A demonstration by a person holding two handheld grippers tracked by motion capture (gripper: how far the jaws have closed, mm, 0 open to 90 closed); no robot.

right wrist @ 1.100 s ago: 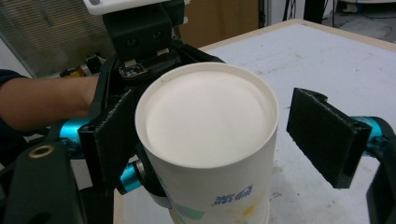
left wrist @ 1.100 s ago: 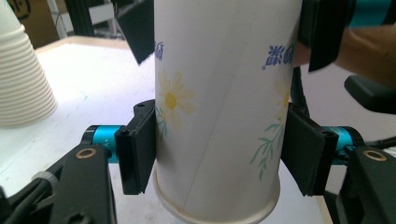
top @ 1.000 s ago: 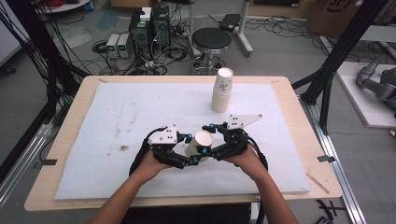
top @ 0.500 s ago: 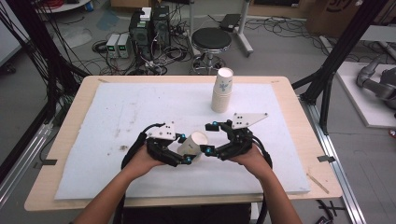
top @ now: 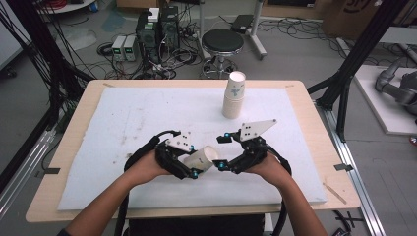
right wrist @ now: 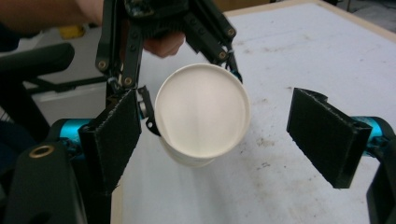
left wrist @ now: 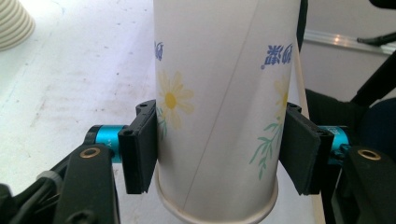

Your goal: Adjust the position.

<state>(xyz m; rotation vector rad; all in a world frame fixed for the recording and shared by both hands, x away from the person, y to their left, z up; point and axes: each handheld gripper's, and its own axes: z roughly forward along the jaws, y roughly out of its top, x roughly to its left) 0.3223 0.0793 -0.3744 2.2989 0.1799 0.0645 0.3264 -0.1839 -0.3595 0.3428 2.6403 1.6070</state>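
A white paper cup with a daisy print lies tilted on its side above the white mat, its mouth turned to the right. My left gripper is shut on it. In the left gripper view both black pads press the cup near its base rim. My right gripper stands open just right of the cup's mouth, apart from it. In the right gripper view the cup's open mouth faces the camera between the widely spread jaws of the right gripper.
A stack of paper cups stands upright at the back middle of the white mat, and also at the top left of the left gripper view. Beyond the table are a stool and cabled electronics on the floor.
The left gripper and the cup have drifted a little left and toward the near edge, so a small gap has opened between the cup's mouth and the right gripper.
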